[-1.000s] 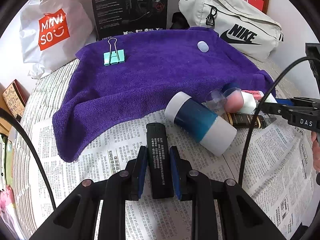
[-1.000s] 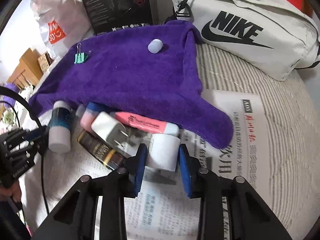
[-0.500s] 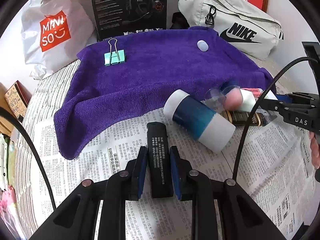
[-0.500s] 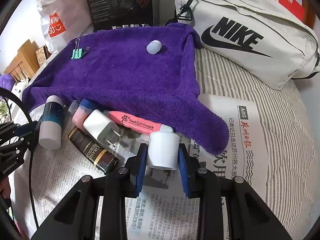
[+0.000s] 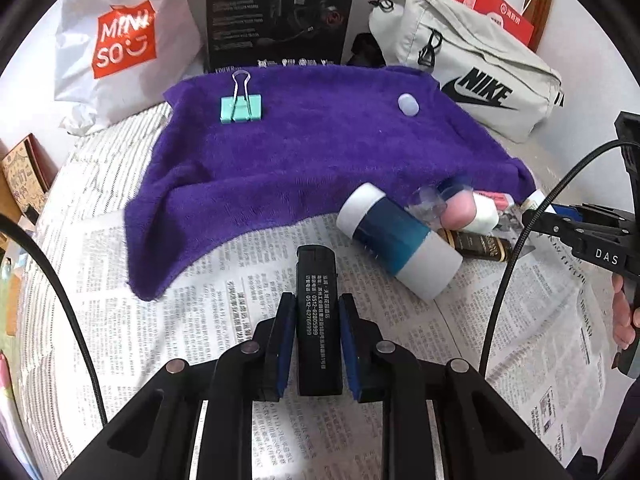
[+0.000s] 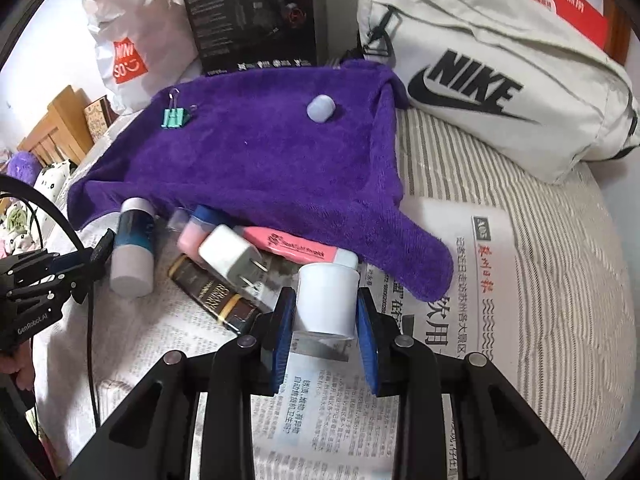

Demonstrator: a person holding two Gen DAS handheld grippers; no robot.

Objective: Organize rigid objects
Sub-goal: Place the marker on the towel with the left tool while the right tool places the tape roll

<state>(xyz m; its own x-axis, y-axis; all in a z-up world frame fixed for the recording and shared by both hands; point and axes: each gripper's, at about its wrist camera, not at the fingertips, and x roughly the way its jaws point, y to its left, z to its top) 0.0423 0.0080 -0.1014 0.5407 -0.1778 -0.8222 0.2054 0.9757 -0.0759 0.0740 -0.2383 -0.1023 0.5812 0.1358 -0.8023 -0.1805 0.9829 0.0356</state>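
Note:
My left gripper (image 5: 317,312) is shut on a black rectangular bar with white print (image 5: 317,304), held just above the newspaper. My right gripper (image 6: 326,312) is shut on a white jar (image 6: 326,298), lifted over the newspaper. A purple towel (image 5: 312,152) lies behind, with a teal binder clip (image 5: 241,107) and a pale lilac cap (image 5: 408,104) on it; the towel also shows in the right wrist view (image 6: 256,168). At the towel's front edge lie a blue-and-white bottle (image 5: 396,246), a pink bottle (image 6: 192,236), a white charger plug (image 6: 230,252), a pink highlighter (image 6: 296,250) and a dark brown tube (image 6: 212,294).
Newspaper (image 5: 200,320) covers a striped bed surface (image 6: 560,280). A Nike bag (image 6: 500,76), a black headset box (image 5: 280,12) and a Miniso bag (image 5: 120,40) stand at the back. The other gripper and its cable show at the right (image 5: 592,236).
Both grippers have lifted and drawn back slightly with their objects; the white jar has risen clear of the highlighter, and the black bar sits a little higher over the newspaper.

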